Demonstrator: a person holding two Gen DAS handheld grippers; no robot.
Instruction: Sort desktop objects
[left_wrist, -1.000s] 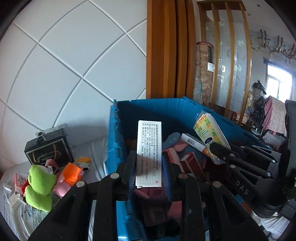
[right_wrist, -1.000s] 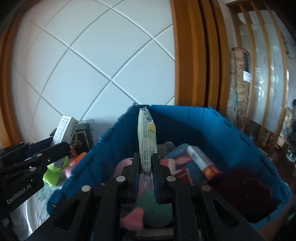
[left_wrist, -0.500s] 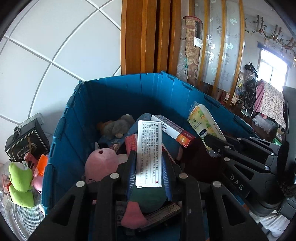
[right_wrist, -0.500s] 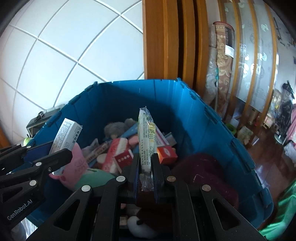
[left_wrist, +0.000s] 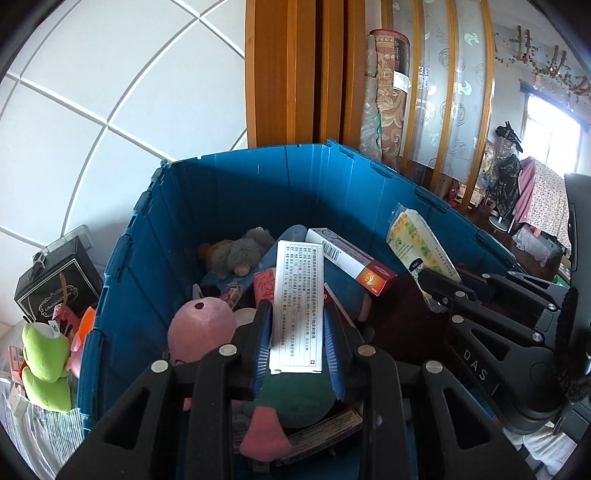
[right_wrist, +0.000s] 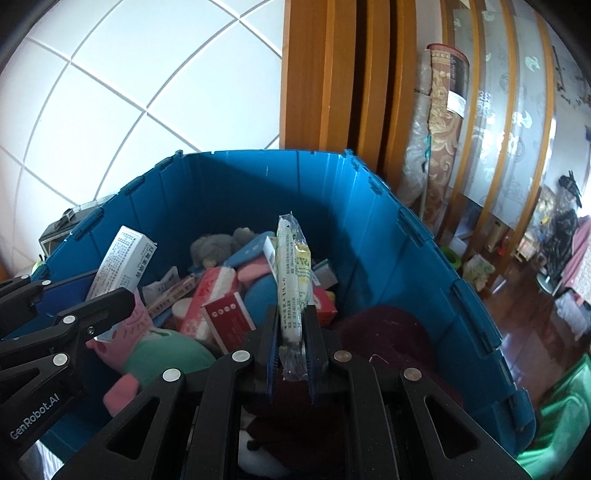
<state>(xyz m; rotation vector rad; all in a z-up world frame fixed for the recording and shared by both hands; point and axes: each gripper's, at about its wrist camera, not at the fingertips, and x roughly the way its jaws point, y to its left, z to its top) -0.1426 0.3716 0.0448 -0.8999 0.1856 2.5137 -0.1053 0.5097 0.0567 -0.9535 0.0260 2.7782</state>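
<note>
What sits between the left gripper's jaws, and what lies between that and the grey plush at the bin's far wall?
A white printed box is clamped there. In the left wrist view, a blue slipper-like item lies between it and the grey plush.

Both the left gripper and right gripper tilt downward side by side, jaws apparently clamped tight.

We're in somebody's home here, a lived-in room: white tiled wall, warm wooden door frame, frosted patterned glass panels, a rolled-up rug propped in the corner. Dark wood floor off to the right, clothes hanging by a bright window, and a blue crate stuffed with plush toys and small boxes.
</note>
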